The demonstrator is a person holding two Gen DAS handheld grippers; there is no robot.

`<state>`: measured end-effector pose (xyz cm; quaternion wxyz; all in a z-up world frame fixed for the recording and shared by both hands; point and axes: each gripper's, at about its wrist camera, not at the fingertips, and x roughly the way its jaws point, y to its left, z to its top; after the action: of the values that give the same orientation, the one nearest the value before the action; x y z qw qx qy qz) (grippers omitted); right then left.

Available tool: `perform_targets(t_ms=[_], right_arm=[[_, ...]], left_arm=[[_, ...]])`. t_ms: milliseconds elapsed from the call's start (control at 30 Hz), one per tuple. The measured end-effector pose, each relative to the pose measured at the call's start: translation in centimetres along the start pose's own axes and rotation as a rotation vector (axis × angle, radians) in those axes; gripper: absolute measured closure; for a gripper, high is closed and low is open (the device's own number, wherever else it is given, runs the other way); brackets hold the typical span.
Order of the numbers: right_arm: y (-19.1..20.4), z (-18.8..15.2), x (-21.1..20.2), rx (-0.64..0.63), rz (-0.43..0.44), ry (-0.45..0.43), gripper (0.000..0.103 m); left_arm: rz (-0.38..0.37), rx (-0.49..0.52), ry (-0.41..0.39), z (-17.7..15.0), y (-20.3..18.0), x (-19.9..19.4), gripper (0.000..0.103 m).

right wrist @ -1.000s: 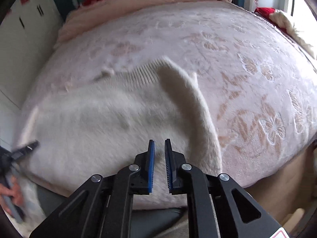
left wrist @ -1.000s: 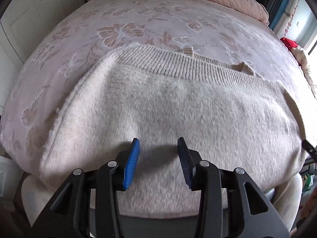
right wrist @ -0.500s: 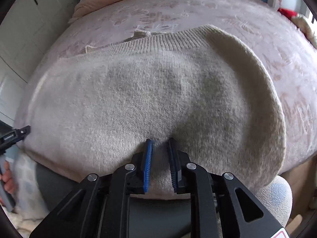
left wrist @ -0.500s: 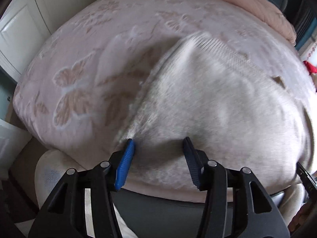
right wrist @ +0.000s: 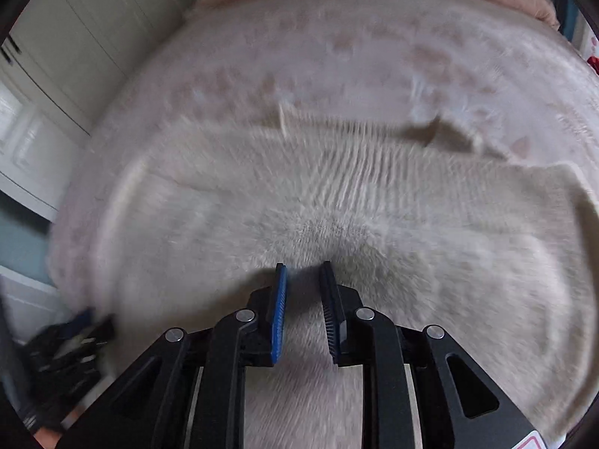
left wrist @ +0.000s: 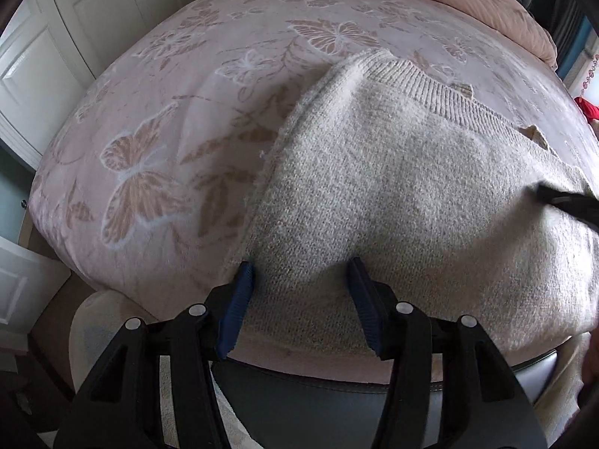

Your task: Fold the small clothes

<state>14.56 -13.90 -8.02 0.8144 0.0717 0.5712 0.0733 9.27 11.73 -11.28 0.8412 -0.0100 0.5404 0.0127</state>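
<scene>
Jaws spread over the near-left corner of the fuzzy cream knitted sweater (left wrist: 393,194), nothing pinched yet.

Your left gripper (left wrist: 299,299) stands half-spread, its blue pads straddling the sweater's folded edge near the near edge of the pink butterfly-patterned bedspread (left wrist: 157,142). Your right gripper (right wrist: 303,299) hovers narrowly parted over the knit. Close too shallow and you may catch only the top layer, dragging the fold apart.

No readable text, label, brand or number shows in either view; a red-edged sticker (right wrist: 533,442) at the lower right corner of the right wrist view is cut off by the frame and too small to read
</scene>
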Motion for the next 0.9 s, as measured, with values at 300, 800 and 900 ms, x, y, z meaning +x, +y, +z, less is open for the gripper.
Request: perform_targets(t_ms=[300,800,900], right_arm=[[-3.6,-3.9,-8.9,0.08,-0.019,-0.152,0.079],[-19.3,-13.4,-14.2,0.431,-0.273,-0.156,0.056],[-15.3,-10.5,-16.3,0.311,-0.2,-0.235,0.056]], left_arm=[[-0.047,-0.003,-0.002,0.0,0.7,0.2,0.05],[-0.149,-0.131,-0.016,-0.3,2.0,-2.5,0.041],[-0.323,-0.328,-0.033,-1.6,4.7,-4.1,0.017]])
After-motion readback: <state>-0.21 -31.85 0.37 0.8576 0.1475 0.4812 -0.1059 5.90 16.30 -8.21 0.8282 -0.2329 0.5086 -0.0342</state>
